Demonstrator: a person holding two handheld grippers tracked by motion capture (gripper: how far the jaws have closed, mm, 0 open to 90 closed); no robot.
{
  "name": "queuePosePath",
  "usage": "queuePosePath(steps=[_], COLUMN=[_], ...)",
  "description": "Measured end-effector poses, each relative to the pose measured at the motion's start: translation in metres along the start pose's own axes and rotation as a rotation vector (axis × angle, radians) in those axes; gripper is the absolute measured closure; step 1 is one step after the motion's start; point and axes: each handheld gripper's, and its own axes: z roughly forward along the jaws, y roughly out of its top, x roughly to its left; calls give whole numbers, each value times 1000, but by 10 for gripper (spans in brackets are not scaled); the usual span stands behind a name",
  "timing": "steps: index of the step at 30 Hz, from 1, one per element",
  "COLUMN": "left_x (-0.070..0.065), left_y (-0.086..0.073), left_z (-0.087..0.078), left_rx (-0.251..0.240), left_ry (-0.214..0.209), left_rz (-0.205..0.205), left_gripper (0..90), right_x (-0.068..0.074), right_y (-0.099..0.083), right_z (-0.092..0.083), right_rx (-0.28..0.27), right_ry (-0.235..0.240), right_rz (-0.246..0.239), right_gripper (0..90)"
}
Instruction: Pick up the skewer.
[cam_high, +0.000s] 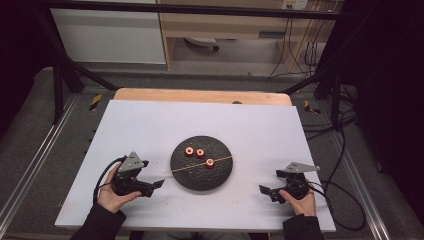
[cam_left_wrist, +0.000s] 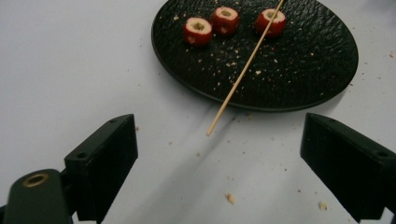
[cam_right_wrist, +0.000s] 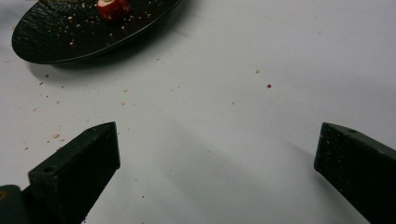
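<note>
White desk (cam_high: 150, 125). Left gripper (cam_high: 150, 186) at 8 o'clock and right gripper (cam_high: 268, 191) at 4 both gape wide, empty. Centre plate (cam_left_wrist: 299, 70) holds a skewer (cam_left_wrist: 243, 70) and three fruits (cam_left_wrist: 198, 30); likely pinch the skewer's overhanging near tip first.

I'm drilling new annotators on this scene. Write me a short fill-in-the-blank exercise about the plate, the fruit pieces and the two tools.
1. The black plate holds ____ red cored fruit pieces.
2. The wooden skewer sticks out past the plate's rim on the side of the ____ tool.
3. The jaws of the right tool are ____ and hold nothing.
4. The skewer lies against ____ of the fruit pieces.

Missing words: three; left; open; one
</note>
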Motion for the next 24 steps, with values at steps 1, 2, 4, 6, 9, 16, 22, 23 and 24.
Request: queuePosePath(steps=[1,2,4,6,9,16,22,23,24], left_x=[0,-1,-2,-3,-4,-8,-11,-11,-12], left_y=[0,5,7,11,16,30,40,41,42], left_z=[0,2,4,7,13,25,35,36,38], left_rx=[0,10,14,23,45,86,113,113,118], left_ry=[0,-2,-3,-6,-9,-20,-34,-37,-41], left_rz=[0,11,17,24,37,73,95,98,102], left_gripper=[111,112,116,122,126,131,130,130,129], right_x=[0,0,0,0,0,0,0,0,0], right_y=[0,0,0,0,0,0,0,0,0], right_z=[0,0,0,0,0,0,0,1,1], right_rx=[0,0,0,-1,0,3,5,5,6], right_ry=[0,-1,-1,-1,0,1,4,3,4], right_rz=[0,-1,-1,-1,-4,-6,-7,-7,-8], right_gripper=[9,10,10,10,10,10,10,11,10])
